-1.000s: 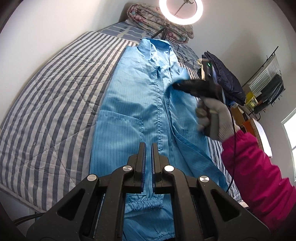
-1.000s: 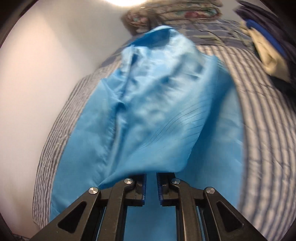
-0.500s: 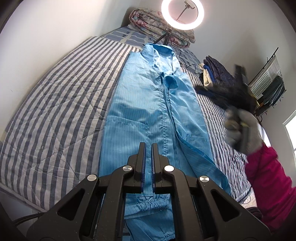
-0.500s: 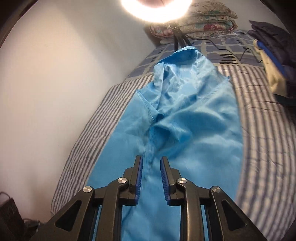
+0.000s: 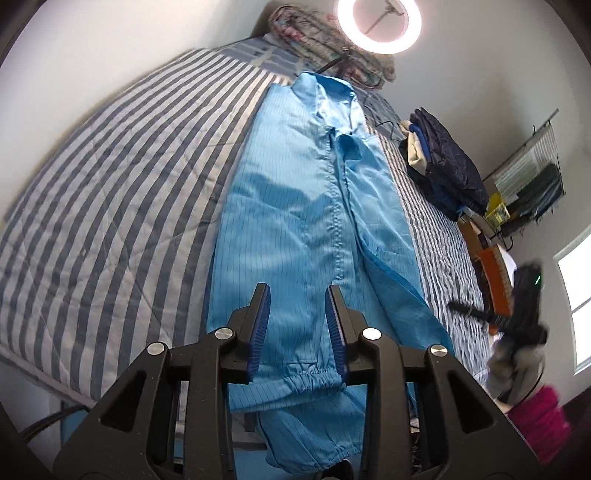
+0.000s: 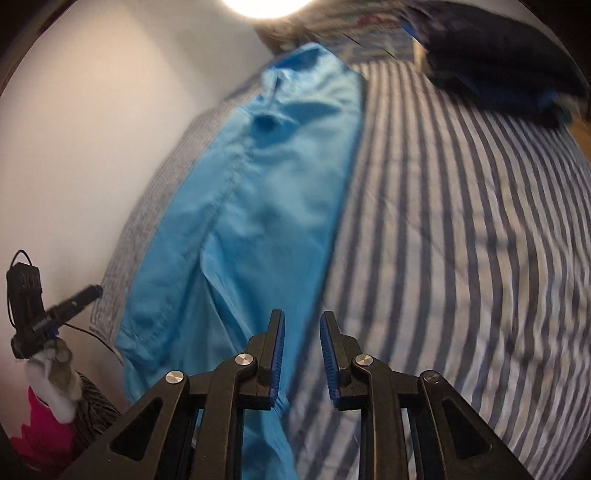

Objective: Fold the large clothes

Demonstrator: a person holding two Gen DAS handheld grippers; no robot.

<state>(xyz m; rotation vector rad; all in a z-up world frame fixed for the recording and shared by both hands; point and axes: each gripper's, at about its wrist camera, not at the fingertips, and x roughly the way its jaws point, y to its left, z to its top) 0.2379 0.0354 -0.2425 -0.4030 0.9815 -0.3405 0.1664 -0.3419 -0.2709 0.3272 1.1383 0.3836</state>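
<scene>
A long light-blue garment (image 5: 303, 221) with a front zipper lies lengthwise on the striped bed (image 5: 110, 206), collar at the far end, elastic cuffs at the near edge. My left gripper (image 5: 298, 317) is open and empty above the garment's near end. My right gripper (image 6: 302, 350) is open and empty over the garment's right edge (image 6: 258, 206), where it meets the striped cover (image 6: 461, 240). The right gripper also shows at the far right of the left wrist view (image 5: 517, 317), and the left gripper at the far left of the right wrist view (image 6: 40, 314).
A pile of dark folded clothes (image 5: 443, 166) sits on the bed's right side, also in the right wrist view (image 6: 498, 62). A ring light (image 5: 376, 22) and rolled quilt (image 5: 325, 48) stand at the head. A white wall runs along the left.
My right gripper let go of the garment's right front, which now lies flat, and pulled back to the near right of the bed. Both grippers have opened.
</scene>
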